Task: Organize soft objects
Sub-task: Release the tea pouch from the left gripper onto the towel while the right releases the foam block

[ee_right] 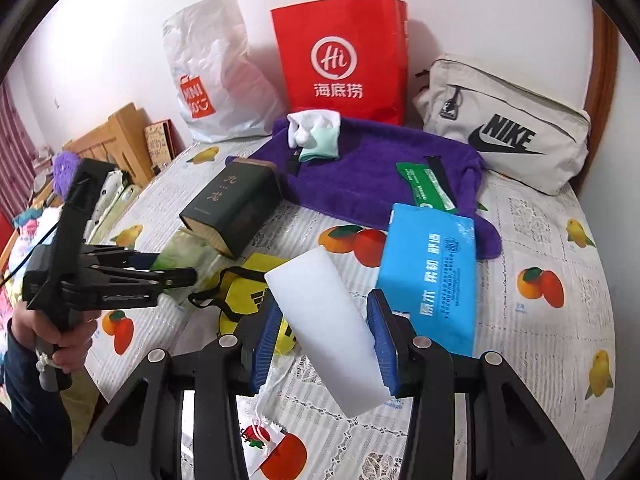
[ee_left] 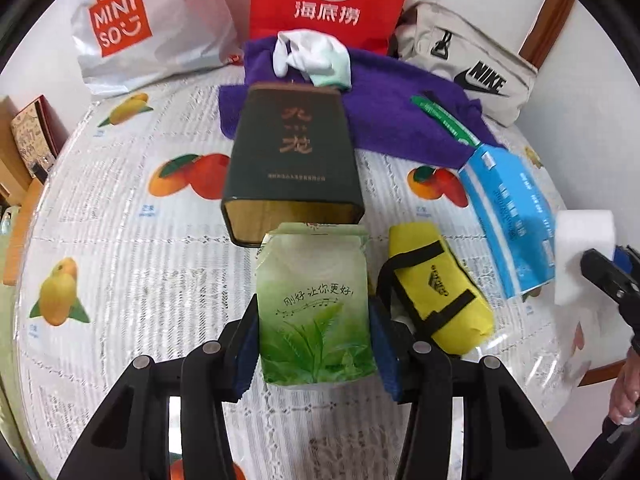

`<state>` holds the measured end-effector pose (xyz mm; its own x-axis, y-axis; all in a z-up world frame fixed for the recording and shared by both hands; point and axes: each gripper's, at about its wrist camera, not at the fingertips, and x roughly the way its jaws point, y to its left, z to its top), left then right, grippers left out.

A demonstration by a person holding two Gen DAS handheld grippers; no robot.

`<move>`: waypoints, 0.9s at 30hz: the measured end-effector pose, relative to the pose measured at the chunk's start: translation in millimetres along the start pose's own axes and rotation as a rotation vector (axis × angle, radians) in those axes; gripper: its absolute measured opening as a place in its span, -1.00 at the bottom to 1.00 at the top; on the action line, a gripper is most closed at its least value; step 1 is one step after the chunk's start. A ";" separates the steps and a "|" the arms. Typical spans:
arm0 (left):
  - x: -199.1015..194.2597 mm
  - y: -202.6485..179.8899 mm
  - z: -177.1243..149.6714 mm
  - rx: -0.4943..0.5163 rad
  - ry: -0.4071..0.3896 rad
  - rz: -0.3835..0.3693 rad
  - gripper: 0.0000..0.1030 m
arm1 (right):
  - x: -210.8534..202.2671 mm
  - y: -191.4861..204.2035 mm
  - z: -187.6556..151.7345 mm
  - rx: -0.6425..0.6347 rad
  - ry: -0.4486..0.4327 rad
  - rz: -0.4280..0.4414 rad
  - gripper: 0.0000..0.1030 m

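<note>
Table (ee_left: 120, 240) covered with a white lace-pattern cloth printed with oranges and mangoes, under clear plastic.

Left gripper (ee_left: 314, 332): blue pads pinch a soft green tea-leaf-print pouch (ee_left: 316, 304) by its lower sides, pouch upright between the jaws, near the table's front edge. Directly behind the pouch lies a dark green rectangular tin box with gold characters (ee_left: 292, 160), on its side, open gold-lined end facing the pouch.

Right gripper (ee_right: 326, 340): blue pads clamp a white rectangular foam sponge block (ee_right: 328, 328), block tilted, held above the cloth. Same block shows at the right margin of the left wrist view.

Yellow fabric pouch with black straps (ee_left: 436, 292) lies just beside the green pouch, between the two grippers. Blue plastic-wrapped tissue pack (ee_right: 428, 276) lies toward the table's right side, one corner overlapping a purple towel (ee_right: 372, 176). Towel is spread toward the back edge; on it a bundled white and mint sock (ee_right: 316, 132) and a flat green packet (ee_right: 424, 188).

Along the back edge, against the wall: white Miniso plastic bag (ee_right: 216, 80), red paper bag with white handles (ee_right: 344, 60), beige Nike waist bag (ee_right: 508, 128).

A person's hand (ee_right: 60, 336) grips the left gripper's handle.
</note>
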<state>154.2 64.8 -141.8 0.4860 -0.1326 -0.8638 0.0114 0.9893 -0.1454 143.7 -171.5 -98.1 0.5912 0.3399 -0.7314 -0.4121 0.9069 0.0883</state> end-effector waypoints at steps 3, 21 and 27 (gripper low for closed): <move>-16.2 0.8 -0.8 -0.011 -0.030 -0.030 -0.08 | -5.8 -4.4 0.7 0.016 -0.013 -0.008 -0.16; -58.0 -22.4 41.2 0.011 -0.140 -0.059 -0.08 | -28.3 -29.6 19.9 0.067 -0.062 -0.034 -0.17; -52.8 -22.6 60.3 0.008 -0.139 -0.048 -0.08 | -25.6 -38.7 33.2 0.077 -0.076 -0.046 -0.17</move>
<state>181.0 53.1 -63.9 0.6014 -0.1702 -0.7806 0.0441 0.9826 -0.1803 167.6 -207.0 -60.3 0.6605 0.3133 -0.6823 -0.3309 0.9372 0.1100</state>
